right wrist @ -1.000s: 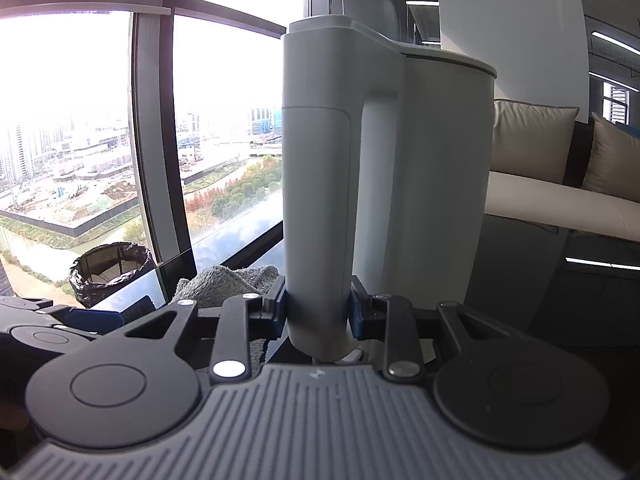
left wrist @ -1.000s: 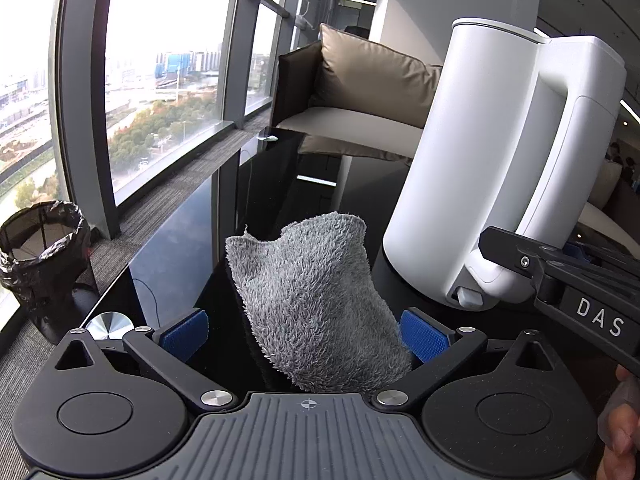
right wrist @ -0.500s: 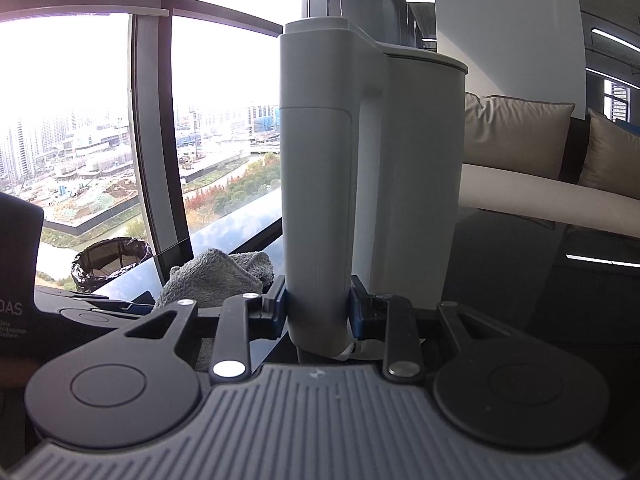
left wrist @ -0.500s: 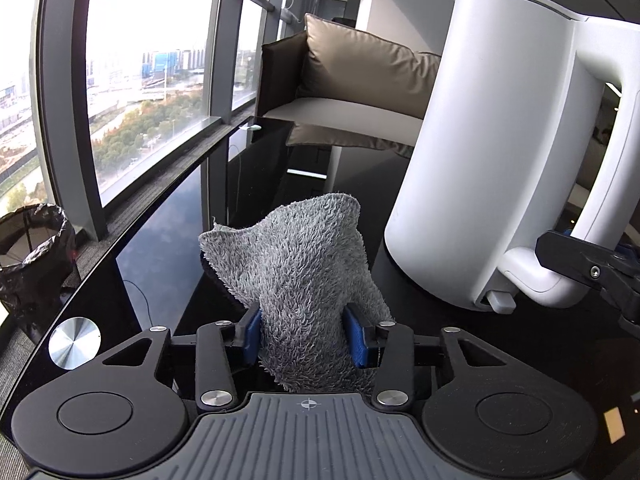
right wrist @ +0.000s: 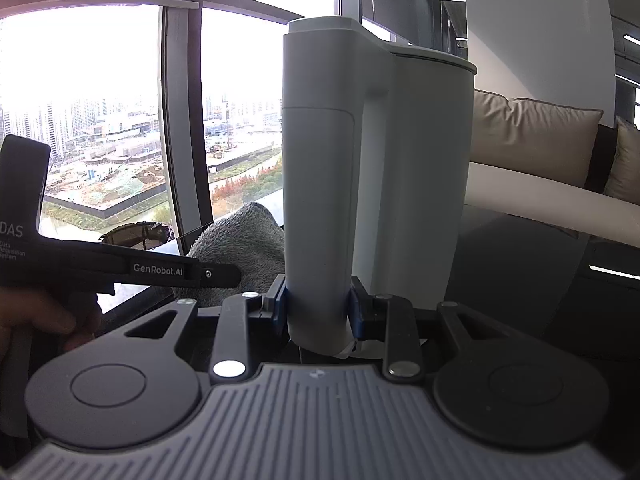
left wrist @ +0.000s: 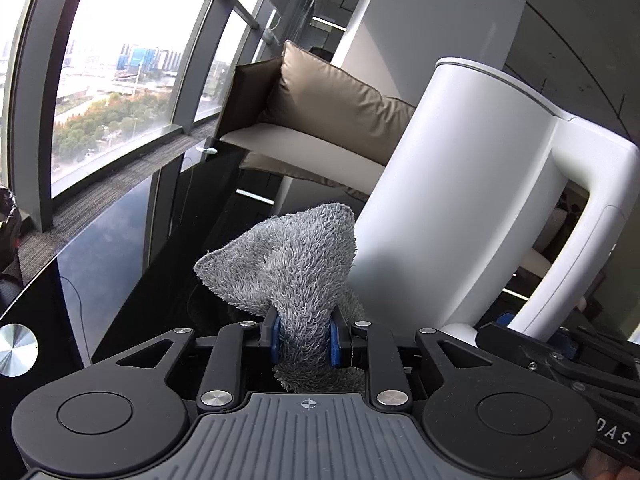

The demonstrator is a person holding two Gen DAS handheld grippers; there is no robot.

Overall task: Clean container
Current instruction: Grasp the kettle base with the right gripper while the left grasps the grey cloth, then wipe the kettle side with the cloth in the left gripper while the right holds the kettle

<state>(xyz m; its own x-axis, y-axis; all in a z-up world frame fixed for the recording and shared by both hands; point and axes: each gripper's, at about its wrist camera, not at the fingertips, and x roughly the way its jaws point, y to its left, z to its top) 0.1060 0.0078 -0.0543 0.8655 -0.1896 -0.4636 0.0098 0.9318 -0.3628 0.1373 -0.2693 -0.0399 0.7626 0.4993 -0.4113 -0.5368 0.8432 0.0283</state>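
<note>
Two grips: both tools loaded, one per job.
Left gripper (left wrist: pixel 305 339): blue pads pinch the waist of the fluffy grey microfibre cloth (left wrist: pixel 294 268). Bunched low so a loose flap stands forward of the fingers, probably as the wiping face.
Right gripper (right wrist: pixel 319 307): blue pads clamp the lower end of the kettle's handle (right wrist: pixel 318 184). Low grip likely chosen to brace the body while leaving the wall free.
Container: tall white plastic kettle-style jug (left wrist: pixel 452 196), lid on. Seems to rest on the glossy black tabletop (left wrist: pixel 116 264), but its base is hidden in both views. Leans in the left view; the right view shows it upright, so the lean could be lens or camera angle.
Cloth vs container: cloth tip just beside the lower wall, on the side away from the handle. Contact or a small gap, cannot tell.
Stage (judgement): set up to wipe the outer wall; wiping looks barely begun, if at all.
Risk (judgement): sideways push from the cloth could twist the handle between the pads.
Far: tan leather sofa cushion (left wrist: pixel 336 108) behind the table, curved window (left wrist: pixel 120 80) beyond.
</note>
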